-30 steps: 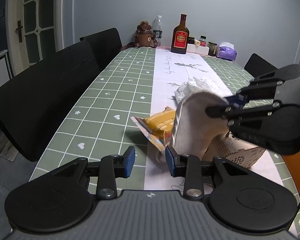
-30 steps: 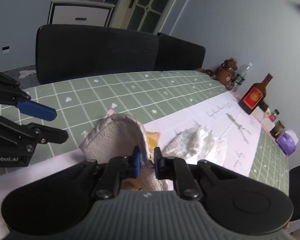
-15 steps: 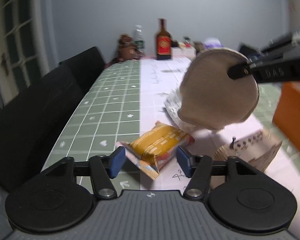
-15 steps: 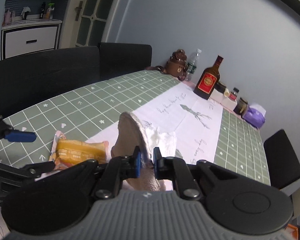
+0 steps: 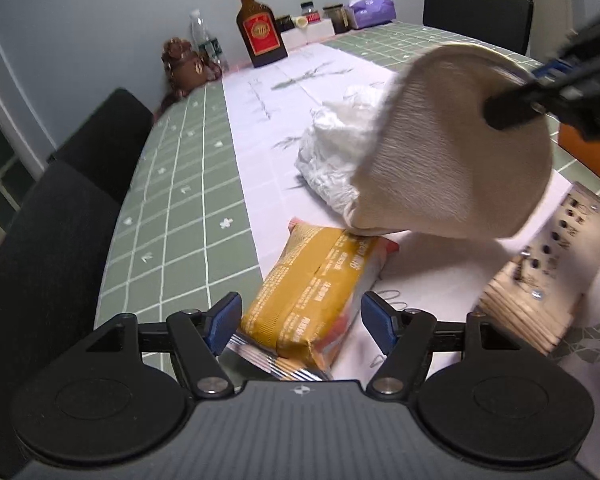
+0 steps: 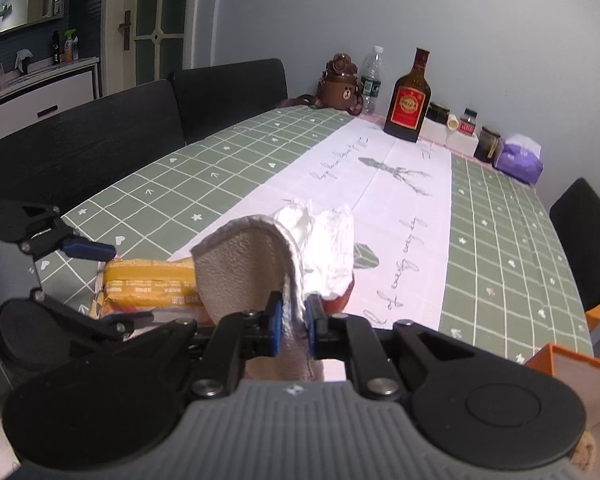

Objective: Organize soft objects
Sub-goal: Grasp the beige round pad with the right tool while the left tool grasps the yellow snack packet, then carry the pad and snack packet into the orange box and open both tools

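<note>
While my right gripper (image 6: 293, 330) is clamped on the edge of a beige cloth (image 6: 242, 268), the cloth hangs clear of the table (image 6: 236, 160), bowed into a rounded dome. Its face is a short, fuzzy pile with a pale stitched rim; in the left wrist view the same cloth (image 5: 452, 152) reads as a broad, smooth-napped fan pinched at its upper right by my right gripper's dark fingers (image 5: 512, 110).

My left gripper (image 5: 300, 322) is spread wide, its blue pads (image 5: 224, 318) standing on either side of a yellow snack packet (image 5: 316, 288) without closing on it. The packet is a glossy, pillow-shaped foil wrapper with crimped ends, lying near the table's near edge on the white centre strip, where that strip meets the green checked covering. Whether the pads touch it I cannot tell.

Just beyond the packet, on the white strip, lies a crumpled white plastic bag (image 5: 336, 152), thin and wrinkled; the cloth overlaps it in both views.

At the near right edge of the table sits a pale wooden box (image 5: 548, 272) with punched round holes. An orange bin (image 6: 572, 366) stands off the near right corner.

Along the far edge stand a brown glass bottle (image 6: 408, 100) with a red label, a clear water bottle (image 6: 372, 80), a brown bear-shaped flask (image 6: 340, 88), small jars and a purple tissue pack (image 6: 518, 158).
</note>
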A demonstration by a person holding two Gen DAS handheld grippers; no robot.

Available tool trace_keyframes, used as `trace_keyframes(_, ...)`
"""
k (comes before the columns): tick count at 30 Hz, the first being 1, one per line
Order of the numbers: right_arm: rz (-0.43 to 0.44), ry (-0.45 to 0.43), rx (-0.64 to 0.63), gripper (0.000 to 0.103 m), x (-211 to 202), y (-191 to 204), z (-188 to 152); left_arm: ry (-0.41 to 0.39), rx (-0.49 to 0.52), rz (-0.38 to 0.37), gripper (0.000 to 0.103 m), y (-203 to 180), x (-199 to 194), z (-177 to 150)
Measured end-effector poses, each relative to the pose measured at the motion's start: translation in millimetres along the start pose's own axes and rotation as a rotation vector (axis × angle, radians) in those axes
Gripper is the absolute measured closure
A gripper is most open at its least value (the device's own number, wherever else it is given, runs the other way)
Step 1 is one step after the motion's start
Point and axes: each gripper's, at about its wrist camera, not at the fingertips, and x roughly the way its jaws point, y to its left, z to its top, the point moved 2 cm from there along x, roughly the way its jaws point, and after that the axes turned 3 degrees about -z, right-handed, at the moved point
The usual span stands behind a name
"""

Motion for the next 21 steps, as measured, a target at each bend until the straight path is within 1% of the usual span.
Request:
trace_keyframes(4, 0.019, 0.009, 0.021, 0.093, 4, -2, -4, 0.056, 0.051, 0.007, 0.022, -5, 13, -1)
trace_keyframes(6, 0.023, 0.014, 0.018, 0.093, 5, -2, -5, 0.076, 0.060, 0.028, 0.025, -8, 19, -1)
trace_keyframes(7, 0.025, 0.017, 0.018, 0.093, 6, -2, -5, 0.074, 0.046, 0.032, 0.031, -8, 20, -1)
trace_keyframes(9, 0.029, 0.019, 0.017, 0.093, 6, -1, -6, 0.072, 0.006, 0.038, 0.035, -5, 19, 0)
trace_keyframes(10, 0.031, 0.019, 0.018, 0.093, 5, -1, -6, 0.070, -0.011, 0.033, 0.040, -4, 19, 0)
trace_keyframes(12, 0.036, 0.020, 0.020, 0.093, 4, -1, -6, 0.062, -0.028, 0.043, 0.045, -4, 17, -1)
trace_keyframes(14, 0.038, 0.021, 0.017, 0.094, 4, 0, -5, 0.050, -0.053, 0.054, 0.051, -4, 14, -1)
trace_keyframes(16, 0.034, 0.020, 0.010, 0.094, 3, 0, -4, 0.033, -0.109, 0.055, 0.056, 0, 9, -3)
trace_keyframes(19, 0.038, -0.001, 0.018, 0.095, -4, -2, -2, 0.000, -0.171, 0.048, 0.060, 4, -2, -4)
trace_keyframes(21, 0.030, -0.020, 0.024, 0.095, -11, -4, 1, -0.022, -0.201, 0.052, 0.060, 6, -12, -2)
